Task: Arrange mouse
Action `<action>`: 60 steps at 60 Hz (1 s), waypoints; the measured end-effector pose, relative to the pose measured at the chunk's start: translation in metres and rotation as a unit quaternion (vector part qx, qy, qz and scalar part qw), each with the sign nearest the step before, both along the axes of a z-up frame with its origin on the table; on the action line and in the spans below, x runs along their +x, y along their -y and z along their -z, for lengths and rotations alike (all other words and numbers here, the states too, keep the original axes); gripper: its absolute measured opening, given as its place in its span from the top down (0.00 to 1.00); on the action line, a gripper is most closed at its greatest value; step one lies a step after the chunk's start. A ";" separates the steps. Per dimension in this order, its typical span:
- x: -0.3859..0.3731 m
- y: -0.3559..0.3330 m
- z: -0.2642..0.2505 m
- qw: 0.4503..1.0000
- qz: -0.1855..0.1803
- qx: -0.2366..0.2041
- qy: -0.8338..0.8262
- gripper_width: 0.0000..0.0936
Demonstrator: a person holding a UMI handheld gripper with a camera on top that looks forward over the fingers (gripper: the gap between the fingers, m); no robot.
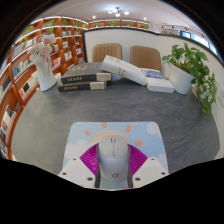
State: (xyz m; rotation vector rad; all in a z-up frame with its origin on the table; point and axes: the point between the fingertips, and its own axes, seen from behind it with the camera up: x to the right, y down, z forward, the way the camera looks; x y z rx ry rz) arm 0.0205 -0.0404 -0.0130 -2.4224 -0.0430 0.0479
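A light grey mouse (112, 153) sits between my two fingers, over a light blue mouse pad (88, 133) printed with a sun and clouds. My gripper (112, 150) is shut on the mouse: both magenta pads (91, 158) press against its sides. The mouse points away from me, along the fingers. I cannot tell whether it rests on the mouse pad or is lifted just off it. The pad lies on the grey table (45, 125), near its front edge.
At the table's far side are a stack of books (84, 78), a white figurine (43, 62), white boxes (128, 68) and a potted plant (193, 68). Two chairs (107, 50) stand behind. Bookshelves (18, 85) line the left wall.
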 end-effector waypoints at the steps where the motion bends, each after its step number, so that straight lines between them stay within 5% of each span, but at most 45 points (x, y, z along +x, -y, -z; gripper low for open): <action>1: 0.000 -0.003 -0.002 1.000 0.000 0.012 0.002 0.60; 20: 0.003 -0.003 -0.001 1.000 0.012 0.014 0.017 0.45; 31: 0.009 0.006 -0.035 0.999 0.034 0.000 0.005 0.11; 47: 0.007 0.046 -0.166 0.997 0.028 0.073 -0.001 0.09; 60: 0.002 0.101 -0.219 0.995 0.014 0.101 -0.014 0.09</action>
